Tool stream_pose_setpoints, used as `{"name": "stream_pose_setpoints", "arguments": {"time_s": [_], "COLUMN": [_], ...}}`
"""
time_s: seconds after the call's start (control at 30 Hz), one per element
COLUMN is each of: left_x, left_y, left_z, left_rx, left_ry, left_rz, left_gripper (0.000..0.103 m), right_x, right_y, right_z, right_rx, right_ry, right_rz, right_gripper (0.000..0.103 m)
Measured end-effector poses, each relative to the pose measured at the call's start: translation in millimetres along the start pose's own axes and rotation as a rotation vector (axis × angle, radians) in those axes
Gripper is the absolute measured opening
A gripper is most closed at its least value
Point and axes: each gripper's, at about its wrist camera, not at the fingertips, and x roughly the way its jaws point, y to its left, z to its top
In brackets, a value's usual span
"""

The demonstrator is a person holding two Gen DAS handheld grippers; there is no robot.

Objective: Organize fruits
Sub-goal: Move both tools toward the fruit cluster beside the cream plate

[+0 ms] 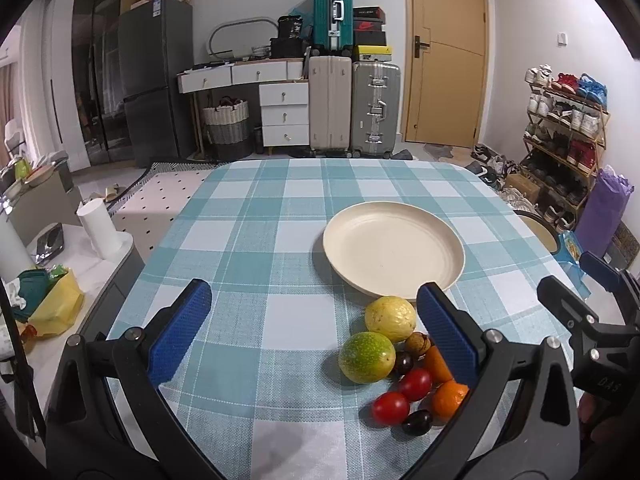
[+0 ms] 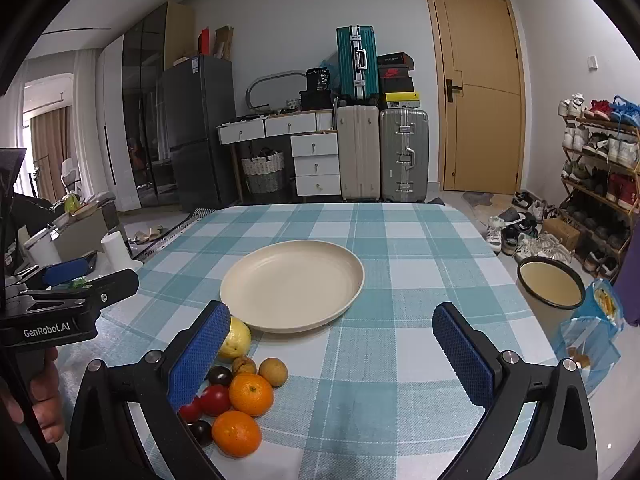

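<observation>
Fruits [image 1: 394, 364] lie clustered on the checked tablecloth [image 1: 256, 248] just near of the cream plate [image 1: 394, 254] in the left wrist view, beside the right finger of the left gripper [image 1: 314, 330], whose jaws stand wide apart holding nothing. In the right wrist view, the oranges [image 2: 251, 394] and tomatoes [image 2: 215, 400] sit at the lower left, and the right gripper [image 2: 340, 354] is likewise spread wide, holding nothing.

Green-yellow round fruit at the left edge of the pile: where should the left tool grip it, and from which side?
Grip the green-yellow round fruit across its widest middle, coming from above. Its left and near sides face bare checked tablecloth, so one finger fits there; the right side crowds a dark plum and red tomato, leaving little room. It is round and may roll, so close centred.
</observation>
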Motion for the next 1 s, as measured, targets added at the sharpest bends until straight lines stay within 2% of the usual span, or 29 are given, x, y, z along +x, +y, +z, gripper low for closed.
{"name": "stream_pose_setpoints", "arguments": {"time_s": [0.7,1.0], "left_x": [4.7,9.1], "left_y": [-2.0,0.4], "left_z": [-2.1,-5.2], "left_rx": [0.019,0.009], "left_ry": [0.005,0.019], "left_rz": [0.017,0.0], "left_gripper": [0.102,0.102], "right_x": [6.0,6.9], "right_y": [0.0,1.8], "right_z": [0.5,-0.8], "right_rx": [-0.001,0.002], "right_ry": [0.02,0.023], "right_rz": [0.022,0.026], "right_gripper": [0.103,0.103]}}
